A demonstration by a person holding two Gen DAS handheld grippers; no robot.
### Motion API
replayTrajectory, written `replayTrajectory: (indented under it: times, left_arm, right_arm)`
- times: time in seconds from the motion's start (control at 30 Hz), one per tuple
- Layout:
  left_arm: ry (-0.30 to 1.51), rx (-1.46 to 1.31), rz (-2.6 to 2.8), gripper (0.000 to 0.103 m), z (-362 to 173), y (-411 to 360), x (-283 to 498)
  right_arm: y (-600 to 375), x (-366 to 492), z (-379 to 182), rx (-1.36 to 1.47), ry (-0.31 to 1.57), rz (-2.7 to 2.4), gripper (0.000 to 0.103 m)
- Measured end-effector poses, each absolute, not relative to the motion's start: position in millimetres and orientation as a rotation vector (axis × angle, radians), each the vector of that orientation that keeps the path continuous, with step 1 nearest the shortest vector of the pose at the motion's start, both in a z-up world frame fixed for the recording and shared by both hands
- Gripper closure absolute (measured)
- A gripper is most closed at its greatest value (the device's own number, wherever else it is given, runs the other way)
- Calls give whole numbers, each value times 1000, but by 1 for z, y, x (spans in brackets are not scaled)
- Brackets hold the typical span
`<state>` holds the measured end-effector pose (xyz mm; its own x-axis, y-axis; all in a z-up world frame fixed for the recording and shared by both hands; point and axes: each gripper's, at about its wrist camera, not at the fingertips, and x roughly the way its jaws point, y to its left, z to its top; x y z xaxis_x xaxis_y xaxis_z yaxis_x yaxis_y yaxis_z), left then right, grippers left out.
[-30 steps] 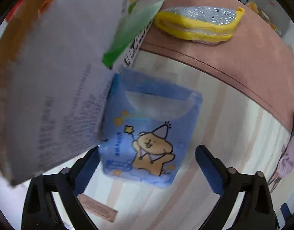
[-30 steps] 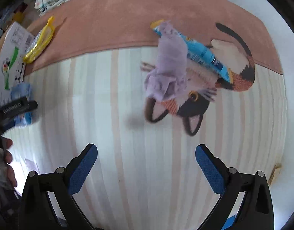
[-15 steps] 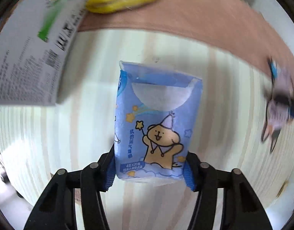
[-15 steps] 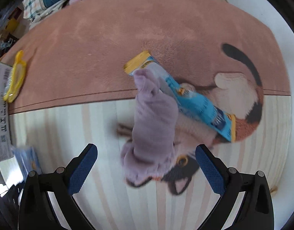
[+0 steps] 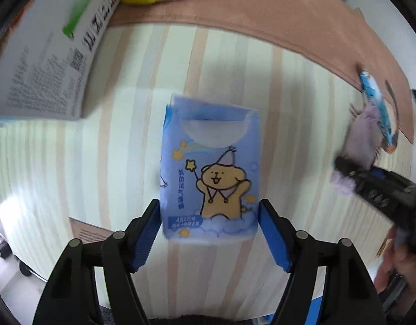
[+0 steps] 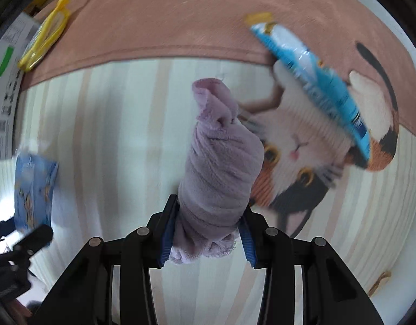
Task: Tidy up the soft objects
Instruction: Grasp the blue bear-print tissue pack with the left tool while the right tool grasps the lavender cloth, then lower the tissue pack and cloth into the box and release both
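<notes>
My left gripper (image 5: 209,233) is shut on a blue tissue pack (image 5: 210,168) printed with a cartoon bear, and holds it above the striped cloth. The pack also shows at the left edge of the right wrist view (image 6: 34,189). My right gripper (image 6: 206,233) is shut on a rolled lilac towel (image 6: 221,162), which sticks out forward between the fingers. The towel and the right gripper show blurred at the right of the left wrist view (image 5: 362,140).
A striped cloth with a cat picture (image 6: 302,151) covers the surface, with a pink-brown band (image 6: 167,19) at the far side. A blue snack packet (image 6: 321,86) lies on the cat. A yellow-edged pouch (image 6: 45,35) and a white printed box (image 5: 37,67) lie at the left.
My right gripper has moved onto the lilac towel and closed on it. My left gripper, holding the tissue pack since half a second ago, has shifted with it away from the white box.
</notes>
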<state>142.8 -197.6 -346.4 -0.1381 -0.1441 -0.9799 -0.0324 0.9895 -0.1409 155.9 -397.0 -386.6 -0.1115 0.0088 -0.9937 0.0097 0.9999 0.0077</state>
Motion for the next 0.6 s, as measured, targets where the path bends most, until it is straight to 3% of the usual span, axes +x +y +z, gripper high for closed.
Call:
replayTrajectory:
  times: [0.07, 0.33, 0.43, 0.47, 0.5, 0.6]
  left_arm:
    - [1696, -97, -110, 21, -339, -201, 145]
    - [1781, 14, -99, 20, -368, -228, 172]
    - [1821, 15, -92, 21, -388, -229, 171]
    - [1803, 10, -87, 23, -389, -226, 174]
    - [1771, 2, -86, 34, -385, -224, 173]
    - [1731, 21, -112, 54, -374, -207, 170]
  right_arm:
    - [-395, 151, -387, 17, 1672, -5, 58]
    - [-396, 147, -388, 73, 1680, -34, 47]
    - [-395, 162, -390, 69, 1679, -32, 55]
    - [-396, 163, -389, 74, 1673, -14, 65]
    - [-396, 163, -386, 93, 1671, -9, 65]
    - [-391, 161, -369, 105, 1649, -3, 67]
